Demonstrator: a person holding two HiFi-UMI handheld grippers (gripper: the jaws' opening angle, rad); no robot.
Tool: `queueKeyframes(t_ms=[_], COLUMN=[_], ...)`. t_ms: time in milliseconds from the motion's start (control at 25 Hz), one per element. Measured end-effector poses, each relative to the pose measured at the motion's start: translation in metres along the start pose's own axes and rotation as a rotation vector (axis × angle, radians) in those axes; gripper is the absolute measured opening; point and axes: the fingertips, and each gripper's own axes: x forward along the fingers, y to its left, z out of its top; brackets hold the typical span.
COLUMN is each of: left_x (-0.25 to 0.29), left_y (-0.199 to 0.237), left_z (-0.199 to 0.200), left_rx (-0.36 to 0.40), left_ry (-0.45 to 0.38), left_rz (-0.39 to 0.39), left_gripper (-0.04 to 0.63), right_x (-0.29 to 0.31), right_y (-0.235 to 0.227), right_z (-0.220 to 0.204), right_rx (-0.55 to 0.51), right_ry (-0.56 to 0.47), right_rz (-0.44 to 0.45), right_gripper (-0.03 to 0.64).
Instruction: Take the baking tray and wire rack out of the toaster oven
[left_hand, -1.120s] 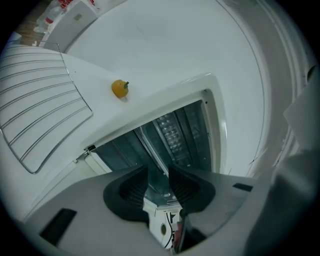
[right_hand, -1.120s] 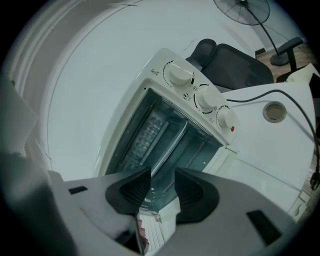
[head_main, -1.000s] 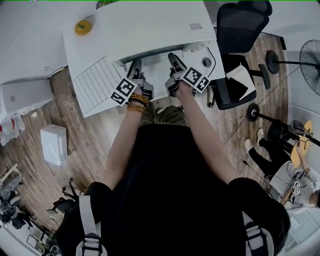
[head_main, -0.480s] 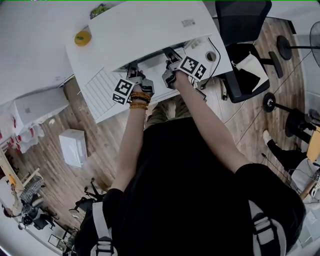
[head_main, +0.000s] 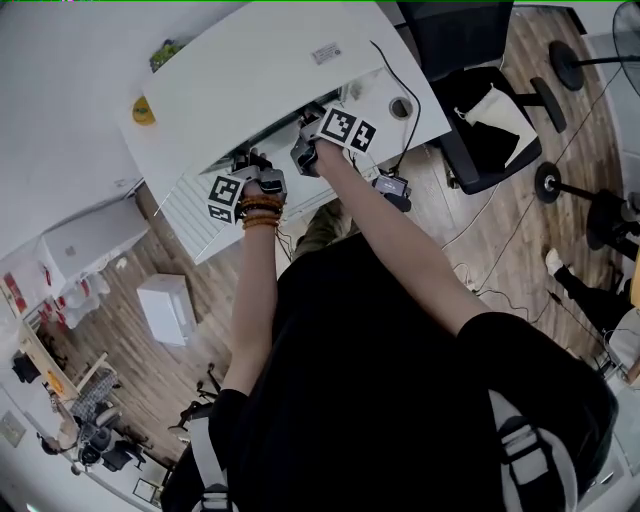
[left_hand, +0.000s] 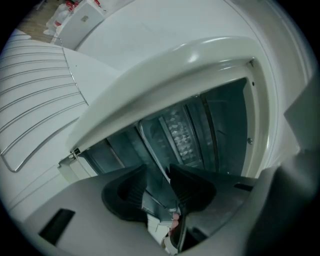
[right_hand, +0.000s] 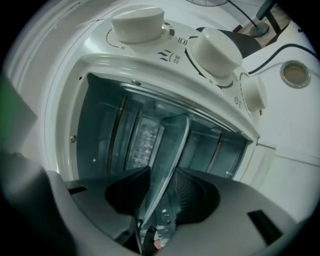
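1. While both tools are set at the open front of the toaster oven (head_main: 270, 70), the head view gives only their marker cubes and the two hands. The jaws are lost against the dark opening there.
2. The left tool (left_hand: 157, 172) is read from the left gripper view: its jaws are narrow and closed on the thin edge of the baking tray (left_hand: 152, 142). The tray is seen lodged inside the oven cavity.
3. The right tool (right_hand: 161, 175) is read from the right gripper view, at the raised rim of the same tray. Its jaws have just been closing, the rim lies between them, and the pads are pressed to it at a wider setting than on the left.
4. The wire rack (left_hand: 32, 100) is caught by the left gripper view and the head view alone. It is laid flat on the white table (head_main: 425, 115), just beside the oven on the person's left and outside it.
5. The control knobs (right_hand: 215, 50) on the oven's front panel are shown clearly only by the right gripper view.
6. Wider surroundings are supplied by the head view alone: an office chair (head_main: 480, 100) is placed at the table's right end, a yellow object (head_main: 144, 110) is set on the table behind the oven, and a beaded bracelet (head_main: 260, 208) is worn on the left wrist.
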Motion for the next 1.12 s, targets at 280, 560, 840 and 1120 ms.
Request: queueKeyframes(t_ms=[280,560,840,1120], left_x=[0.003,-0.002,-0.014,-0.025], left_y=[0.000,-0.001,0.001,0.003], left_z=[0.000,-0.003,-0.012,-0.020], left_rx=[-0.072,-0.148,-0.122,-0.154], left_ry=[-0.025,-0.050,-0.084,-0.147], left_rz=[-0.009,-0.052,-0.050,-0.048], left_gripper=[0.114,0.057,0.055,0.061], right_x=[0.010,0.005,-0.009,-0.024], right_y=[-0.013,-0.014,-0.017,-0.019], right_z=[0.006,0.004,-0.001,-0.006], right_rx=[-0.005,0.053,0.091,0.105], right_ry=[0.019,0.036,0.090,0.154], right_rz=[-0.033,0.007,0.024,0.017], right_gripper=[0.117,0.100,0.089,0.086])
